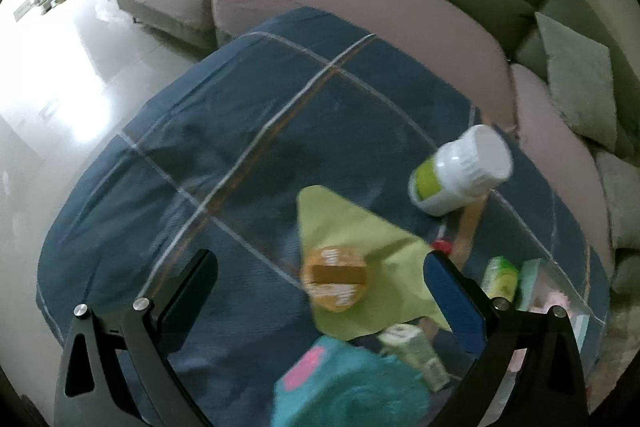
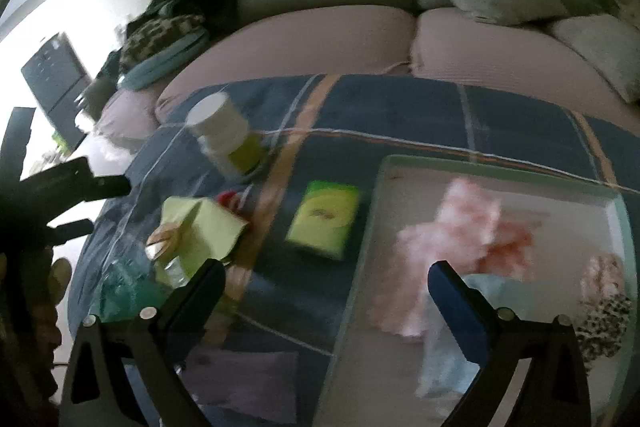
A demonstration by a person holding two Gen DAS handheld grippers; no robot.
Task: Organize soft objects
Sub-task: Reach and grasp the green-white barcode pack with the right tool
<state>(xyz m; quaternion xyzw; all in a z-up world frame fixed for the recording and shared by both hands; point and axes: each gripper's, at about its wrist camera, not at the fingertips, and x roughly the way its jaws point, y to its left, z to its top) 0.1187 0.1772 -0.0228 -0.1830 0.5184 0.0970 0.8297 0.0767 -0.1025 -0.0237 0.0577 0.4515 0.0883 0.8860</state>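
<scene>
A: Left gripper [image 1: 320, 275] state?
B: Jaws wide, holding nothing. It hangs over the dark blue plaid-covered table [image 1: 240, 131], above a yellow-green square cloth [image 1: 360, 227] with a blurred round orange item [image 1: 335, 277] lying on it. Teal fluffy cloth [image 1: 352, 387] just below, at the near edge.

A: Right gripper [image 2: 326, 291]?
B: Also spread wide, empty. It hovers over the near left rim of the pale rectangular tray [image 2: 360, 267].

A: Soft stuff?
B: Pink fluffy fabric [image 2: 460, 239], a light blue cloth [image 2: 448, 355] and a leopard-print piece [image 2: 604, 323] sit in the tray.

A: Hard items?
B: White bottle with green label [image 1: 460, 171], tilted, on the table; small green box [image 2: 326, 219] just left of the tray.
</scene>
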